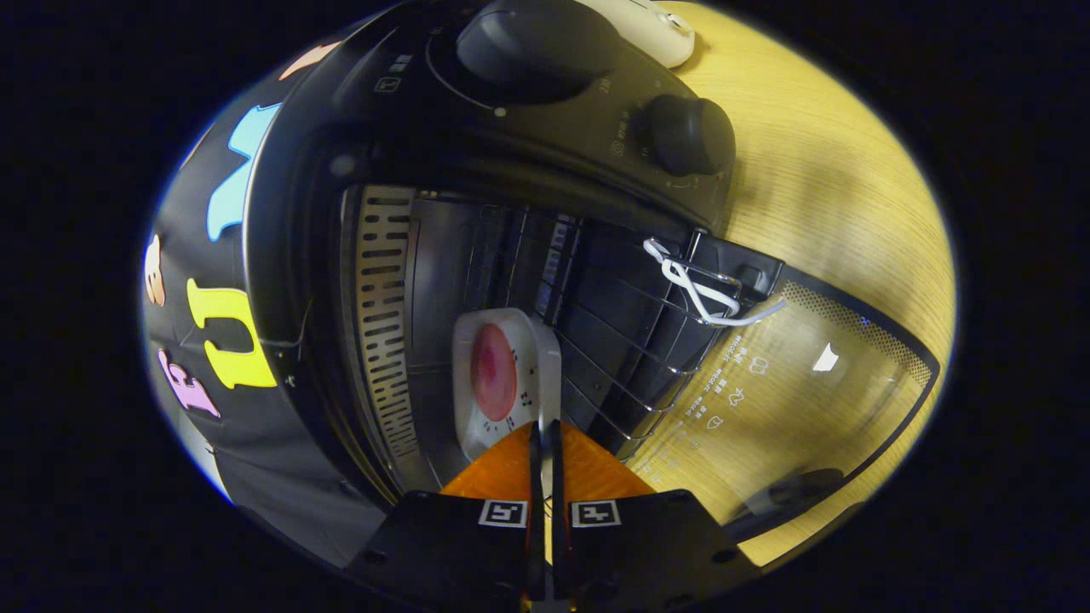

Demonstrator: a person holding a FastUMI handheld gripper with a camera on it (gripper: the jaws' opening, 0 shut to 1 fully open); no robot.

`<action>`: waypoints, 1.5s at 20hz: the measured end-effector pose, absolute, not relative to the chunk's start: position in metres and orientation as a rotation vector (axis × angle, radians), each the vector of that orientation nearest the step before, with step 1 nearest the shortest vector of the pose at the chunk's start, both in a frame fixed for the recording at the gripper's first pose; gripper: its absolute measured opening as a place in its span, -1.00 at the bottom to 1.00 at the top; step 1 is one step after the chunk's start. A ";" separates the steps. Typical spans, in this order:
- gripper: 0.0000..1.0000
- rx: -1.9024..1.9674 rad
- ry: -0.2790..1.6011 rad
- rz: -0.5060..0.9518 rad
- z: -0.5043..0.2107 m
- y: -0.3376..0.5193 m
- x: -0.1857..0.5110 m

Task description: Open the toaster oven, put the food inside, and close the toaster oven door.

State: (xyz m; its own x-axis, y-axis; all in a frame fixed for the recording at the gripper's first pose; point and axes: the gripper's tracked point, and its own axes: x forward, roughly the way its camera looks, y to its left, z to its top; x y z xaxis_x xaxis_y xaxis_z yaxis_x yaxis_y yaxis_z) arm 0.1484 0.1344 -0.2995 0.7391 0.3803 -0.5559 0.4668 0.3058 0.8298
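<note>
Wooden table: one toaster oven, claw closed.

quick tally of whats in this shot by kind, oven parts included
toaster oven: 1
control knobs: 2, large and small
glass door, open: 1
wire rack: 1
white tray with red food: 1
white cord: 1
white object behind the oven: 1
gripper, fingers together: 1
total: 9

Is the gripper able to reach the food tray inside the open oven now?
Probably yes. The oven door hangs open, and the gripper, fingers nearly together, sits right at the edge of the food tray on the wire rack.
</note>
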 end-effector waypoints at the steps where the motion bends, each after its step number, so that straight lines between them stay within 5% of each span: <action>1: -0.87 1.283 0.787 -0.058 -0.296 0.133 0.145; 4: -0.77 1.272 0.795 -0.023 -0.291 0.137 0.139; 10: 0.60 1.197 0.850 0.044 -0.283 0.147 0.107; 12: 0.62 1.154 0.881 0.078 -0.281 0.149 0.094; 14: 0.99 1.104 0.898 0.107 -0.279 0.151 0.079; 30: 0.95 0.415 0.932 0.291 -0.292 0.143 0.000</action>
